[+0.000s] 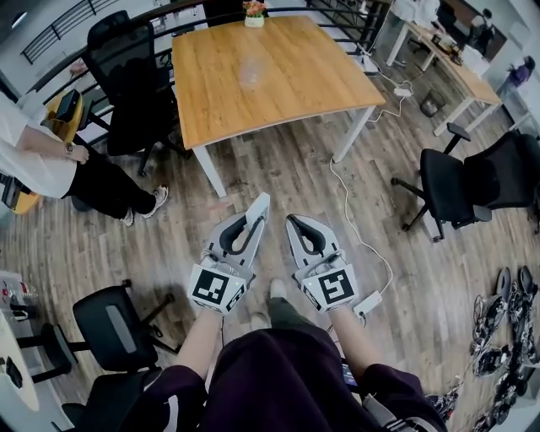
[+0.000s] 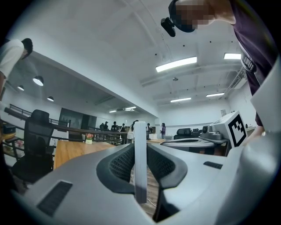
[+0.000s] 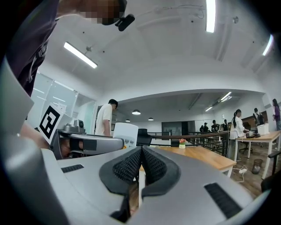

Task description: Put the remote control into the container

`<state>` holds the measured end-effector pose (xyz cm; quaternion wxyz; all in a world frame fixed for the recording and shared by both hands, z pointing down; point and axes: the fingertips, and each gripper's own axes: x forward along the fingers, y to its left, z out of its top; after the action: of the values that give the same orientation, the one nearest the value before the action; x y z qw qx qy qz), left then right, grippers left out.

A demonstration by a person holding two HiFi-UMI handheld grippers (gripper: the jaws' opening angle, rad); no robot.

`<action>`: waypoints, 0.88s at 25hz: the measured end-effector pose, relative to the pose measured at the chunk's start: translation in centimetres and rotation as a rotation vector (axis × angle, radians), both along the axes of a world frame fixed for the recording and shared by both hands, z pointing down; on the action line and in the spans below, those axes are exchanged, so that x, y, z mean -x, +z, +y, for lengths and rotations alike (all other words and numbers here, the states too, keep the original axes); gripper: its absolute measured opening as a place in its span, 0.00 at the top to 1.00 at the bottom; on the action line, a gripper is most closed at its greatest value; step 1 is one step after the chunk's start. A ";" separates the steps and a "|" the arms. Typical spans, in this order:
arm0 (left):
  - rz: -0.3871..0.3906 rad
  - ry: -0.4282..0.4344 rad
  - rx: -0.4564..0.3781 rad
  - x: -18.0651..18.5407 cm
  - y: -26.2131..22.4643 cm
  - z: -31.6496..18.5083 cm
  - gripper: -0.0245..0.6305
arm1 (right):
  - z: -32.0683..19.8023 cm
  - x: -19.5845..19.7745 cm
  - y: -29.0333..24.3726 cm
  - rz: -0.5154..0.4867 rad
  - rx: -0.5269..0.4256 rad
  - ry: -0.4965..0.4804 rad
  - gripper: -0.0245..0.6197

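Observation:
A white remote control (image 1: pixel 262 203) stands clamped edge-on between the jaws of my left gripper (image 1: pixel 253 221); in the left gripper view it is a narrow white slab (image 2: pixel 139 167) between the black pads. My right gripper (image 1: pixel 294 223) is just to the right of it, shut with nothing in it, its pads meeting (image 3: pixel 141 150). Both are held over the wood floor, well short of the table. A clear container (image 1: pixel 251 72) sits on the wooden table (image 1: pixel 278 93) ahead. From the right gripper view the remote control (image 3: pixel 124 136) shows at the left.
A small flower pot (image 1: pixel 254 12) stands at the table's far edge. Black office chairs (image 1: pixel 126 80) (image 1: pixel 472 181) flank the table, and another chair (image 1: pixel 114 325) is at my left. A person (image 1: pixel 51 164) sits at the left. A white cable (image 1: pixel 350 215) runs over the floor.

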<state>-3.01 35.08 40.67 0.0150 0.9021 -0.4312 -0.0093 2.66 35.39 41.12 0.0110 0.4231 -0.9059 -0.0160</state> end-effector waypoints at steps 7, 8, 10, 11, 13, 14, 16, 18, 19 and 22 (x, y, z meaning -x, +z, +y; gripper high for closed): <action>-0.020 -0.019 0.008 -3.3 -0.2 -3.6 0.83 | -3.3 -2.8 0.5 -0.014 0.027 -0.037 0.93; -0.019 -0.025 0.009 -3.5 -0.2 -4.1 0.83 | -3.7 -3.1 0.6 -0.015 0.028 -0.041 0.93; -0.022 -0.034 0.008 -3.8 -0.3 -4.9 0.83 | -4.6 -3.7 0.6 -0.022 0.030 -0.043 0.93; -0.023 -0.037 0.010 -3.9 -0.3 -5.2 0.83 | -4.9 -3.9 0.6 -0.027 0.032 -0.043 0.93; -0.025 -0.046 0.017 -4.0 -0.1 -5.8 0.83 | -5.5 -4.3 0.7 -0.031 0.036 -0.047 0.93; -0.028 -0.050 0.019 -4.1 0.0 -6.2 0.83 | -5.9 -4.4 0.7 -0.031 0.037 -0.051 0.93; -0.032 -0.052 0.020 -4.6 0.0 -7.0 0.83 | -6.6 -4.8 0.9 -0.032 0.040 -0.055 0.93; -0.033 -0.046 0.022 -5.1 0.1 -7.7 0.83 | -7.2 -5.2 1.2 -0.038 0.047 -0.057 0.93; -0.035 -0.042 0.022 -5.2 0.2 -8.0 0.83 | -7.6 -5.4 1.4 -0.042 0.050 -0.057 0.93; -0.040 -0.038 0.019 -5.4 0.5 -9.7 0.83 | -9.2 -5.5 1.7 -0.048 0.052 -0.055 0.93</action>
<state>2.39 25.43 41.18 0.0147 0.8937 -0.4483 0.0127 8.19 26.22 42.85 0.0000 0.3977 -0.9174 0.0173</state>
